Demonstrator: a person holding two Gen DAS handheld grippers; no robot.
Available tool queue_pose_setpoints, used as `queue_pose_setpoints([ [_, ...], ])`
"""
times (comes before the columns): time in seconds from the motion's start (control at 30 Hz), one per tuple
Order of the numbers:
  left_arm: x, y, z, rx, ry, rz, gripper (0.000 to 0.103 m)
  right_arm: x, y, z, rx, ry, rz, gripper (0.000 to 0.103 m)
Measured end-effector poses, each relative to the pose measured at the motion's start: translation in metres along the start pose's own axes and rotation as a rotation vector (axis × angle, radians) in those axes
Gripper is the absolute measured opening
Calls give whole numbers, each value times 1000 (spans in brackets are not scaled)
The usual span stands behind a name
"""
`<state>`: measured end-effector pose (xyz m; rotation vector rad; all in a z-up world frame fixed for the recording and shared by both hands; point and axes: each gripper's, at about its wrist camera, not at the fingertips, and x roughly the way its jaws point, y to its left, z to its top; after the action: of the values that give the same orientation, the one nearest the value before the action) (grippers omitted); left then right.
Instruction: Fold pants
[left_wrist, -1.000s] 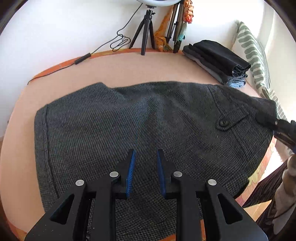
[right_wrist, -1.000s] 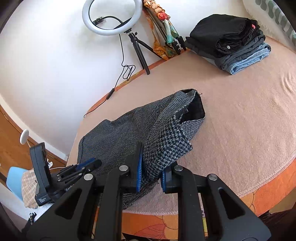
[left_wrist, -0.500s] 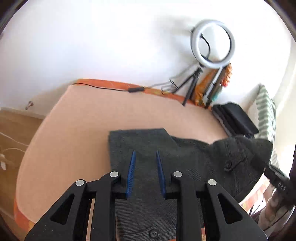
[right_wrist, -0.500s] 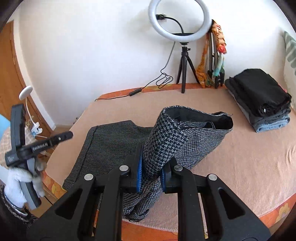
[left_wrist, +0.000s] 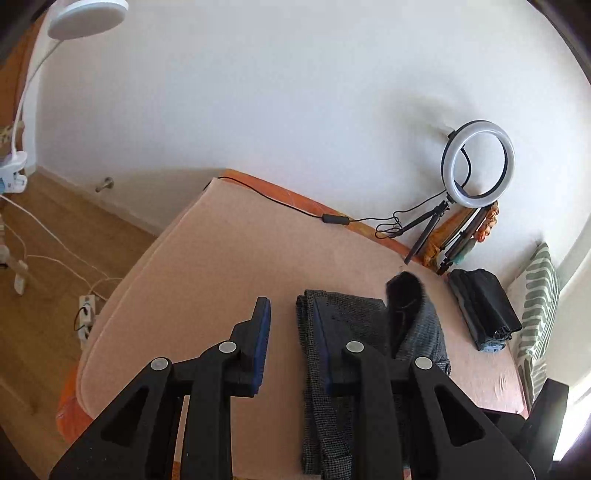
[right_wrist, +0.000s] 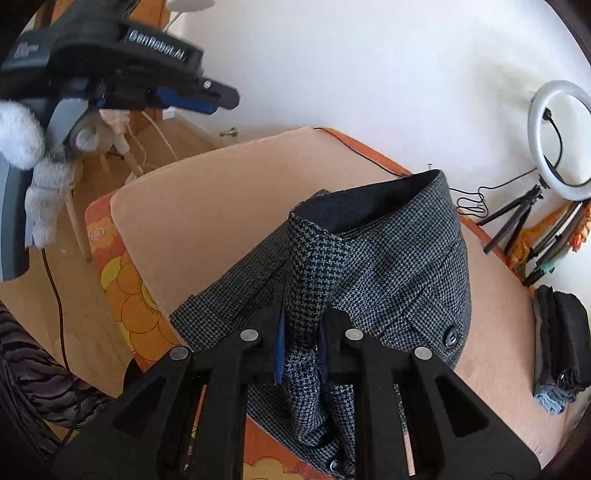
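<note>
Pants (right_wrist: 399, 273), grey houndstooth, lay bunched on the peach bed cover (right_wrist: 207, 199), lower centre of the right wrist view, one end hanging over the near orange edge. Right gripper (right_wrist: 301, 354) was clenched on a raised fold of the pants, cloth pinched between its blue pads and standing up past the fingertips. Dark lining showed inside the lifted waistband at frame centre; a black button (right_wrist: 451, 336) sat on the fabric just right of the gripper.

Left gripper (left_wrist: 286, 343) was released, jaws apart, nothing between them; seen in the left wrist view it hovered over bare cover with the pants (left_wrist: 343, 325) just right of the gap, right finger overlapping the cloth edge. Whether that finger touched the cloth was unclear. From the right wrist view the left gripper (right_wrist: 207, 98) sat in the upper left of the frame, held in a gloved hand (right_wrist: 33, 162), well apart from the pants.

Ring light (left_wrist: 477, 163) on a tripod stood in the right of the left view; a folded clothes stack (left_wrist: 484, 310) lay below it, beside a striped pillow (left_wrist: 537, 306).
</note>
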<state>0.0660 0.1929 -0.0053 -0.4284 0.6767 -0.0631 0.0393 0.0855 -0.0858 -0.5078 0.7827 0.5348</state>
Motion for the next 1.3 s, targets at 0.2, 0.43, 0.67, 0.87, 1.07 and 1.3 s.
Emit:
queue_pose_setpoints([
  [0.2,-3,3,-3,8,4,-9,21,20,31,-3,-125,34,36,15],
  [0.43,2,-8,-6,38,32,-52,21,4,19,-7,-89,-8,166,24],
  [0.67,8,-18,-19,44,104,-123,21,-50,-37,-20,73,-106,368,40],
  [0.87,27,-42,-58,90,254,-191,27,-37,-143,-42,357,-85,295,46],
  [1.07,32,-60,-78,136,305,-162,35,2,-228,-63,604,-56,301,47],
  [1.3,30,-71,-81,183,315,-95,38,73,-268,-77,825,38,391,47],
])
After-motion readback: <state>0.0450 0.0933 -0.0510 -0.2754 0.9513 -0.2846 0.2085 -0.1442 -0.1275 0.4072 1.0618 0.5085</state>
